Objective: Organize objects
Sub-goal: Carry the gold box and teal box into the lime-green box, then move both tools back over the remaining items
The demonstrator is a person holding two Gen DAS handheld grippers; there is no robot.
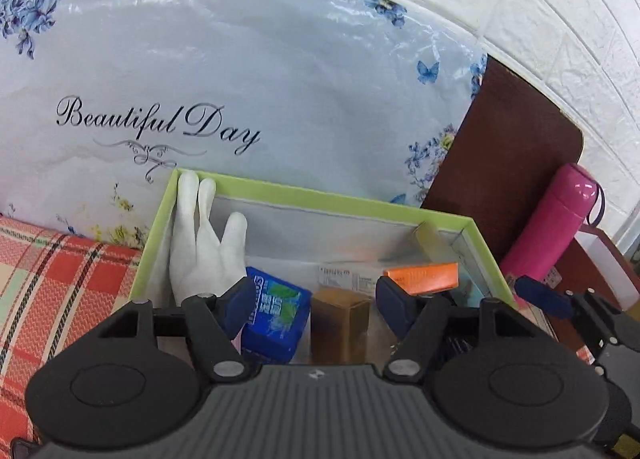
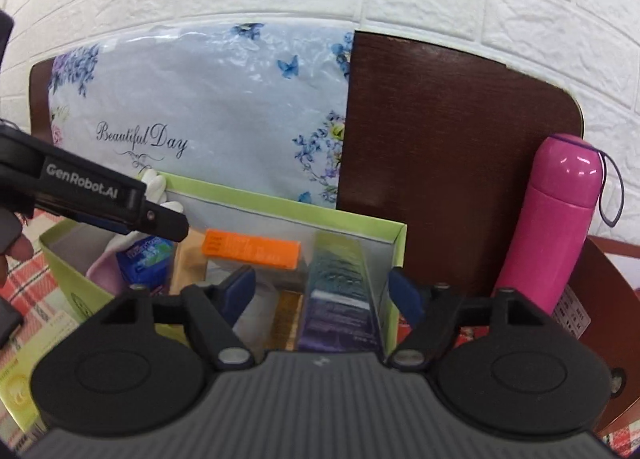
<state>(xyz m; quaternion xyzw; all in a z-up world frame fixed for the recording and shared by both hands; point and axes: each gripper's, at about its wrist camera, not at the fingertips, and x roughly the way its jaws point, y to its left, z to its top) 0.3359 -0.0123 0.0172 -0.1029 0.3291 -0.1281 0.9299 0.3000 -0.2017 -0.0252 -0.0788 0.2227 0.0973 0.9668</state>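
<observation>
A light green open box stands on the bed and holds a white glove, a blue pack, a brown carton and an orange box. My left gripper hovers open over the box's near side, with the blue pack and brown carton beyond its fingers and nothing gripped. My right gripper is open at the green box's right end, above a purple and teal box. Its right finger sits outside the box wall. The orange box lies ahead of it.
A large plastic-wrapped floral pillow leans behind the box against a dark wooden headboard. A pink flask stands at the right. A red plaid cover lies at the left. The left gripper crosses the right wrist view.
</observation>
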